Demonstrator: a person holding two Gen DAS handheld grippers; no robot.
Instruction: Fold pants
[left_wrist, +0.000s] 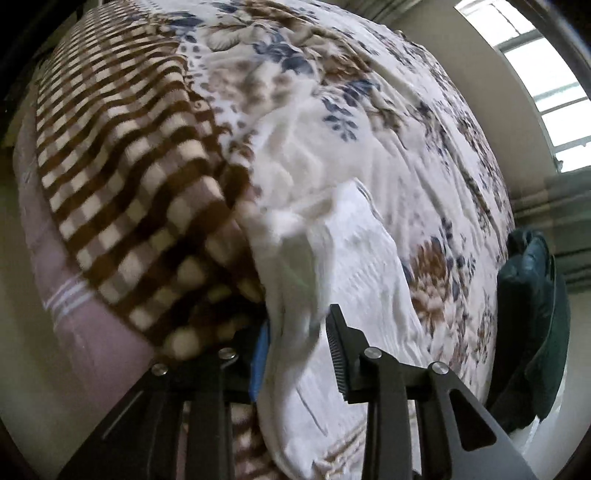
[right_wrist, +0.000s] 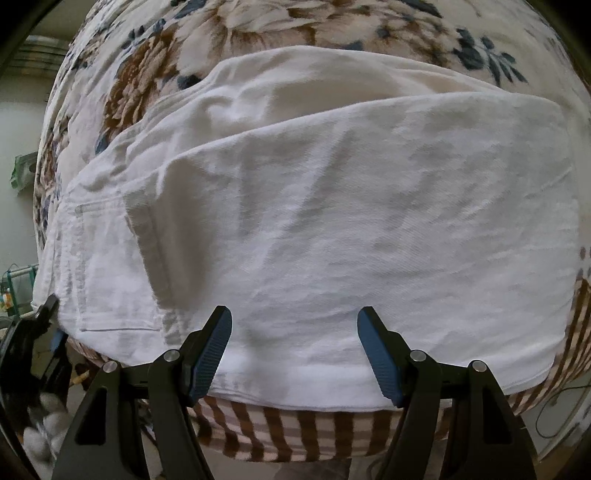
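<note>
The white pants (right_wrist: 332, 221) lay spread on the bed, over a flowered quilt (right_wrist: 258, 33) and a brown checked blanket (right_wrist: 280, 432), with one leg already lying over the other and a back pocket (right_wrist: 110, 266) showing near the waist end.

The left claw (left_wrist: 295, 354) was clamped on a bunched edge of the pants (left_wrist: 295, 295), with the cloth pinched between its fingers and pulled up off the bed. The right claw (right_wrist: 293, 350) stood with its fingers wide apart just above the near hem, holding nothing.

The risks seemed to lie in that uneven hold. Only one end was gripped, so lifting further could drag the whole garment sideways and undo the leg-over-leg alignment. The pinch looked small and close to the edge, so the heavy cloth might slip out under its own weight. The left claw sat right beside the checked blanket (left_wrist: 140, 177) and could catch it along with the pants. If the right claw closed where it stood, it might take only the top layer and leave the lower leg behind.

No containers were in view.
</note>
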